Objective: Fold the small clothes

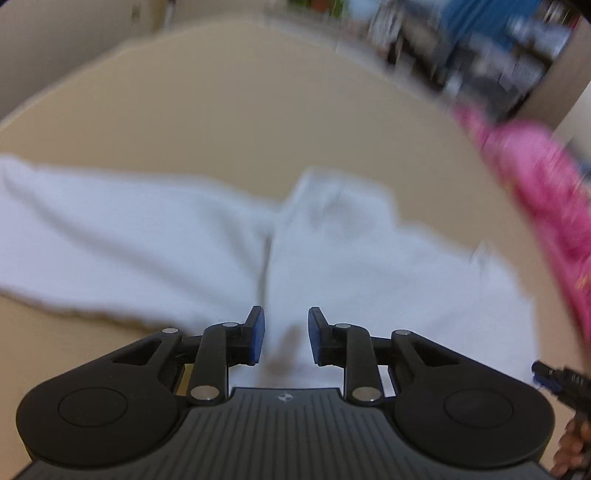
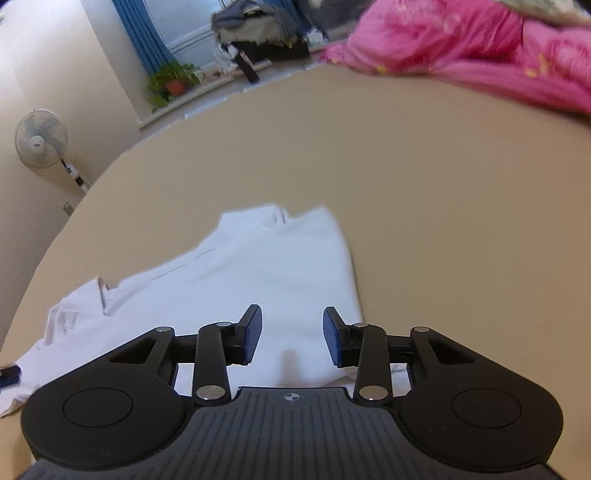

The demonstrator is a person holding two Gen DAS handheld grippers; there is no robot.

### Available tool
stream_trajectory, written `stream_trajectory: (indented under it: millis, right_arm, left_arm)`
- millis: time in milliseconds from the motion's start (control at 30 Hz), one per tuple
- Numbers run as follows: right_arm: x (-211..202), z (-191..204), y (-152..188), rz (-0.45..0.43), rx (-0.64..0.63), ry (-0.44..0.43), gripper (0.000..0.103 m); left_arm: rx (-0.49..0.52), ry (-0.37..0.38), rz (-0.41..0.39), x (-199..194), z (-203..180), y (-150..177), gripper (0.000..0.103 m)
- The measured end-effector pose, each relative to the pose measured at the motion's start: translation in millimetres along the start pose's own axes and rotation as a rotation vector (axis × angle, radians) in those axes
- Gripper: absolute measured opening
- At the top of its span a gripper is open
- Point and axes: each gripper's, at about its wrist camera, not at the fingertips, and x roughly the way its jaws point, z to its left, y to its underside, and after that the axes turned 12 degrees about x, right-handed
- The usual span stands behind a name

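While both the left gripper [image 1: 282,334] and right gripper [image 2: 292,334] hover part-open and empty over the white garment [image 2: 258,273] on the bed [image 2: 424,206], the next fold likely requires gripping its near edge.

- White shirt [image 2: 236,280], plain, with no print, lying on a tan bed sheet [image 2: 424,206] that is one even colour.
- Bright pink blanket [image 2: 480,51] with small yellow flecks scattered over it.
- Right gripper [image 2: 291,334]: black arms, grey ribbed body, blue pads on the fingers [image 2: 334,341].
- Left gripper [image 1: 284,334]: the same black, grey and blue.
- Blue curtain [image 2: 142,40] beside a pale window.
- Green plant [image 2: 171,79] in a red-orange pot.
- White standing fan [image 2: 41,138] against a cream wall [image 2: 55,66].
- Grey and dark clothes in a pile [image 2: 258,29].
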Motion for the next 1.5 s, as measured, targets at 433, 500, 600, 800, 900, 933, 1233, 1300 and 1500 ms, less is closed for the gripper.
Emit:
stream_trajectory:
  millis: [433, 500, 600, 800, 900, 933, 1233, 1300, 1500]
  right_arm:
    - [-6, 20, 4, -0.003, -0.058, 0.029, 0.045]
    - [-19, 30, 7, -0.051, -0.112, -0.018, 0.048]
    - [-22, 41, 14, -0.059, -0.183, -0.041, 0.048]
    - [-5, 39, 20, 0.027, -0.152, -0.012, 0.048]
    - [1, 38, 25, 0.040, -0.169, 0.004, 0.048]
    - [0, 38, 26, 0.039, -0.180, 0.008, 0.048]
    - [3, 42, 29, 0.032, -0.212, 0.023, 0.048]
    - [2, 41, 28, 0.029, -0.217, 0.025, 0.048]
    - [-7, 49, 27, -0.032, -0.242, 0.011, 0.048]
  left_arm:
    - [0.039, -0.032, -0.048, -5, -9, -3, 0.031]
    - [-0.010, -0.051, -0.082, -17, 9, -7, 0.033]
    - [-0.101, -0.118, -0.115, -31, 45, -13, 0.035]
    - [-0.426, -0.441, -0.066, -58, 154, -4, 0.046]
    - [-0.601, -0.557, -0.066, -74, 204, 10, 0.046]
    - [-0.636, -0.577, -0.066, -78, 216, 13, 0.046]
    - [-0.822, -0.595, -0.113, -75, 268, 27, 0.015]
    - [-0.768, -0.620, -0.124, -72, 256, 17, 0.003]
    - [-0.342, -0.661, -0.400, -99, 142, -32, 0.003]
